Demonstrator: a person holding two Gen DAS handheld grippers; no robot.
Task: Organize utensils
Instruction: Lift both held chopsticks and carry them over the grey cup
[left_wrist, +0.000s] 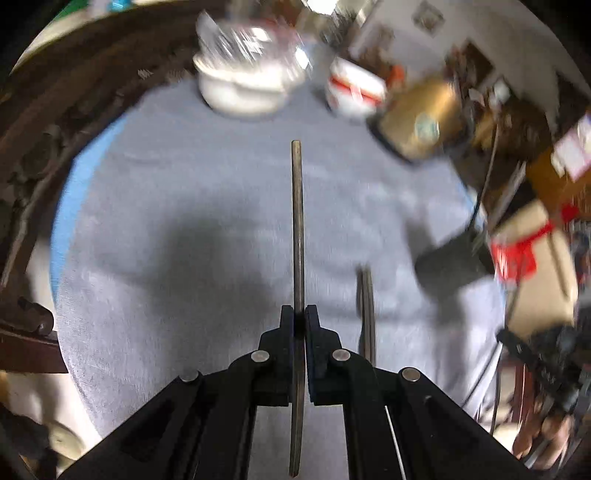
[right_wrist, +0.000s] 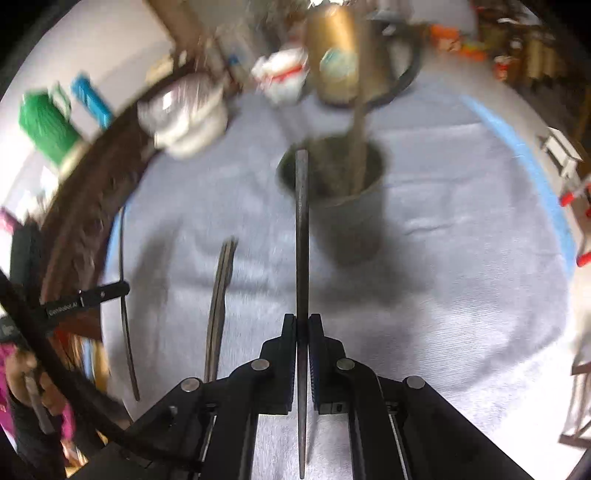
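Observation:
My left gripper (left_wrist: 300, 314) is shut on a thin metal utensil (left_wrist: 297, 221), seen edge-on, pointing forward above the grey cloth (left_wrist: 184, 184). Another utensil (left_wrist: 366, 314) lies on the cloth just to its right. My right gripper (right_wrist: 303, 321) is shut on a second thin metal utensil (right_wrist: 301, 229) whose tip reaches the rim of a dark holder cup (right_wrist: 343, 199). The cup holds one long-handled utensil (right_wrist: 360, 140). Further utensils (right_wrist: 219, 302) lie on the cloth to the left. The dark cup shows blurred in the left wrist view (left_wrist: 448, 262).
A white bowl (left_wrist: 243, 85), a white and red container (left_wrist: 354, 92) and a brass-coloured jug (left_wrist: 417, 118) stand at the far side of the cloth. A dark wooden table rim (right_wrist: 85, 199) curves along the left. Cluttered items lie beyond the right edge.

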